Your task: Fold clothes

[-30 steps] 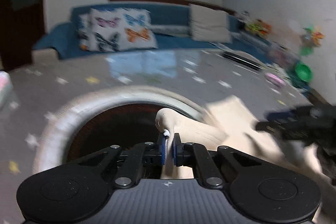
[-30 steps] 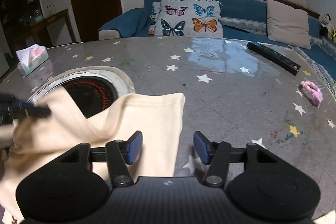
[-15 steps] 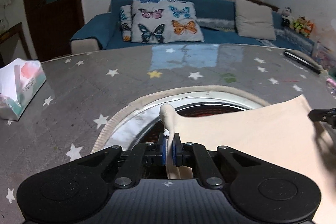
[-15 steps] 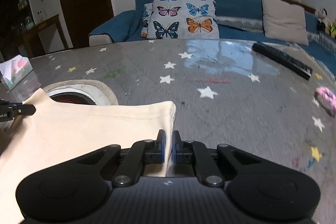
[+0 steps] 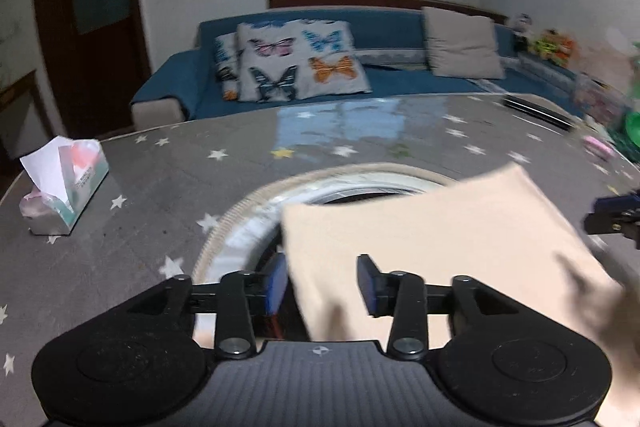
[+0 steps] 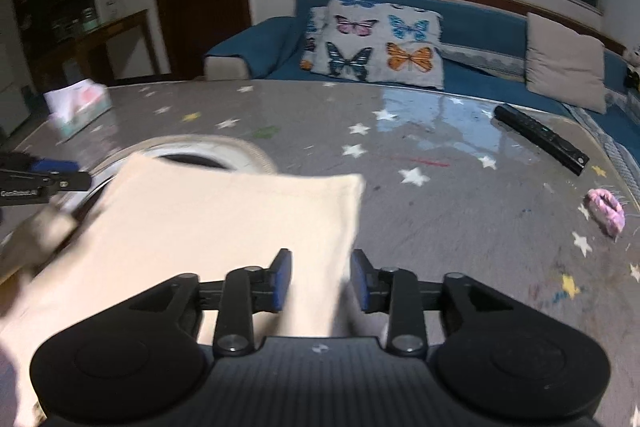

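A cream garment (image 5: 440, 239) lies flat on the grey star-patterned table (image 5: 168, 171), partly over the round inset burner (image 5: 360, 189). My left gripper (image 5: 322, 287) is open, its blue pads either side of the garment's left edge, holding nothing. In the right wrist view the same garment (image 6: 224, 223) spreads to the left, and my right gripper (image 6: 320, 281) is open over its right edge. Each gripper shows at the other view's side: the right one (image 5: 616, 215), the left one (image 6: 40, 175).
A tissue box (image 5: 64, 187) stands at the table's left. A black remote (image 6: 540, 139) and a pink scrunchie (image 6: 606, 211) lie at the right. A blue sofa with butterfly cushions (image 6: 380, 43) sits behind the table.
Both grippers were shut on the garment's corners half a second ago; both have opened and let go. The garment now lies flat on the table.
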A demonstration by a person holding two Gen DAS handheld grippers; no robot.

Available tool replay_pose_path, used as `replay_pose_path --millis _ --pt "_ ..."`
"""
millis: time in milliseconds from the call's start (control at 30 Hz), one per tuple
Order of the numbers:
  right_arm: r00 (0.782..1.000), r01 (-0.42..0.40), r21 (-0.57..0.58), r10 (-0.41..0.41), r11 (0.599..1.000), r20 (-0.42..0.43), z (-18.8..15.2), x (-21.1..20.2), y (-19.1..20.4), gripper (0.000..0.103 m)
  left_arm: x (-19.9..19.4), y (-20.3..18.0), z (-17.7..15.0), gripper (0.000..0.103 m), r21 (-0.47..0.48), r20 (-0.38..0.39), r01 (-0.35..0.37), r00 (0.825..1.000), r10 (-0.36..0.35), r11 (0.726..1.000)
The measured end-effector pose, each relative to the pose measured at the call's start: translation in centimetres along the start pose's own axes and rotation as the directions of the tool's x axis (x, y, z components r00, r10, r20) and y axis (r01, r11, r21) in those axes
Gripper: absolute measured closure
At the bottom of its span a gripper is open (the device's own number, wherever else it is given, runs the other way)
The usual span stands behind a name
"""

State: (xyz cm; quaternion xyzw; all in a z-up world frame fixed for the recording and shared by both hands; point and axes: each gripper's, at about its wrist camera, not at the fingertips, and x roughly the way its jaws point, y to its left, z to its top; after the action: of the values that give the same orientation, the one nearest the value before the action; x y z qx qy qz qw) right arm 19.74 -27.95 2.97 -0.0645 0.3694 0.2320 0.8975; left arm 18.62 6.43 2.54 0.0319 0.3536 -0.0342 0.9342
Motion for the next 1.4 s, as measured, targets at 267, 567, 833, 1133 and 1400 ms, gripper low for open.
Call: replay_pose_path --millis 267,567,833,1133,1400 --pt "0.992 -0.127 -0.133 0.122 0.983 -0.043 -5.1 -5.3 5.9 0.066 -6.1 -4.0 -4.1 0.055 0.124 0.016 0.070 0.997 -0.073 0.990" --pt "0.975 -0.212 -0.180 0.195 0.961 -0.108 -9.2 -6.2 9.9 0.066 -7.9 -6.0 -8.3 0.053 0.235 0.008 0.013 1.000 -0.015 0.972" --pt "0.972 -0.233 -0.283 0.216 0.931 -0.091 -9.5 -7.6 12.6 0.066 -10.6 -0.7 -7.8 0.049 0.057 0.076 -0.040 0.996 0.036 0.998" --pt "0.939 -0.342 -0.426 0.323 0.837 -0.119 -10.0 -8.0 18.5 0.065 -9.8 2.5 -6.7 0.049 0.018 0.064 -0.114 0.992 0.112 0.993" --pt "0.944 -0.329 -0.468 0.302 0.821 -0.134 -10.7 -6.7 20.1 0.084 -6.4 2.3 -6.3 0.050 0.066 0.016 -0.107 0.994 0.106 0.992"
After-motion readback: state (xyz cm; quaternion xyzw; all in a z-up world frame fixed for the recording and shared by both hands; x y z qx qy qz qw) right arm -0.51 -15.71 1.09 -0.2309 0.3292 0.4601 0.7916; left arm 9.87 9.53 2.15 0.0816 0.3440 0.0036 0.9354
